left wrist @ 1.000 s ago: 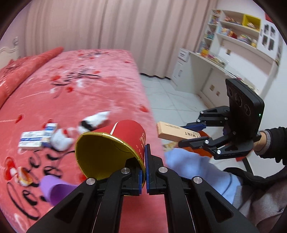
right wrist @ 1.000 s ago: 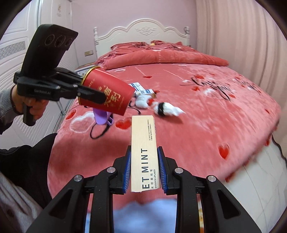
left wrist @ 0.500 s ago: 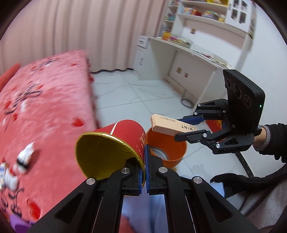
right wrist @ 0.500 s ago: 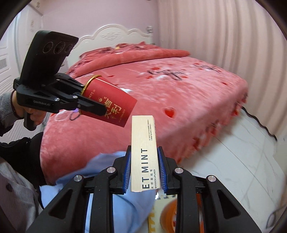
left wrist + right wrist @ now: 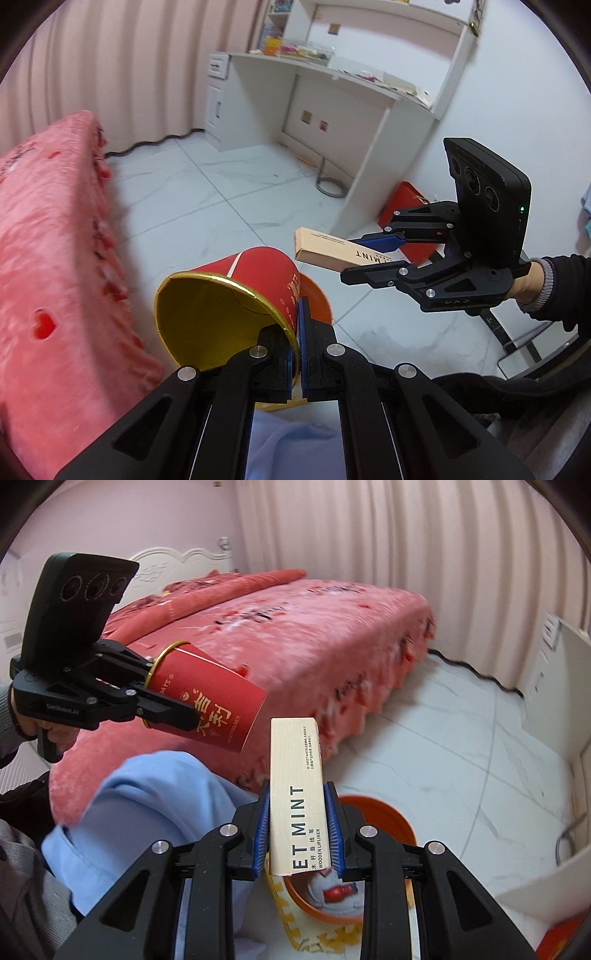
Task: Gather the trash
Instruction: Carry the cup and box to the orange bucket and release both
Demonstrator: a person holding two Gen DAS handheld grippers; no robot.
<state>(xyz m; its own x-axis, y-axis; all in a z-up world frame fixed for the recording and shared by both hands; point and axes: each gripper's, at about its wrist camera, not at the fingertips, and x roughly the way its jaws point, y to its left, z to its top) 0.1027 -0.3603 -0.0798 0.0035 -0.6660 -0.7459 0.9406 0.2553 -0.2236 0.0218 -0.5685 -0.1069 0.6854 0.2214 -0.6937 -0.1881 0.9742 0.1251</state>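
Note:
My left gripper (image 5: 298,306) is shut on the rim wall of a red paper cup (image 5: 236,295) with a gold inside, held tilted above the floor. The same cup (image 5: 207,705) and left gripper (image 5: 177,716) show at the left of the right wrist view. My right gripper (image 5: 297,812) is shut on a long beige cardboard box (image 5: 295,786) printed "MINT"; that box (image 5: 340,253) also appears in the left wrist view, held by the right gripper (image 5: 354,258). Below both hands stands an orange bin (image 5: 384,816), partly hidden, with some wrappers inside. Its rim (image 5: 316,299) peeks out behind the cup.
The bed with a pink-red cover (image 5: 295,642) fills the left side. A white desk (image 5: 332,96) with shelves stands by the wall, a red bag (image 5: 406,206) at its foot. A person's blue trouser knee (image 5: 147,797) lies below the grippers. The floor is white tile (image 5: 207,199).
Both grippers swung away from the bed toward the floor and the orange bin, carrying the cup and the box. The trash left on the bed has gone out of view.

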